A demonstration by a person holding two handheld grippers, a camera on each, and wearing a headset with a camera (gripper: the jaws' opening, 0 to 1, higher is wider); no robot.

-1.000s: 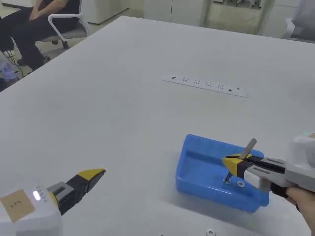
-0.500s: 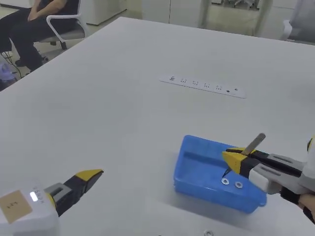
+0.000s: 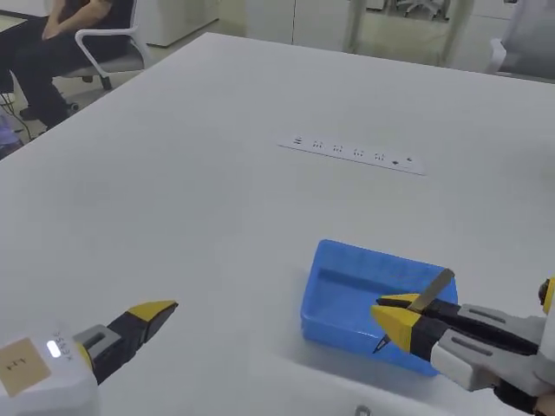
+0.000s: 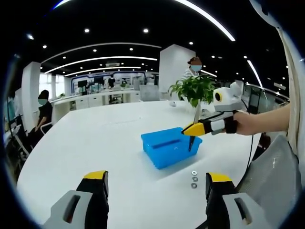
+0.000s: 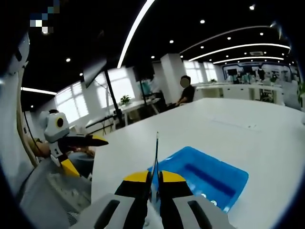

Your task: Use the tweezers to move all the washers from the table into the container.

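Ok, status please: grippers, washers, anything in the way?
Left gripper open, idle. Right gripper shut on tweezers, over container edge. Three washers on table beside container. Nothing in the way.

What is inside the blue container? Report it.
Head view: the container shows bare blue floor. The right tool, holding the tweezers, covers its near right corner; anything there is hidden.

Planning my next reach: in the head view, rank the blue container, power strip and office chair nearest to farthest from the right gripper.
1. Blue container, directly under the right gripper.
2. Power strip, mid-table beyond.
3. Office chair, far left, off the table.
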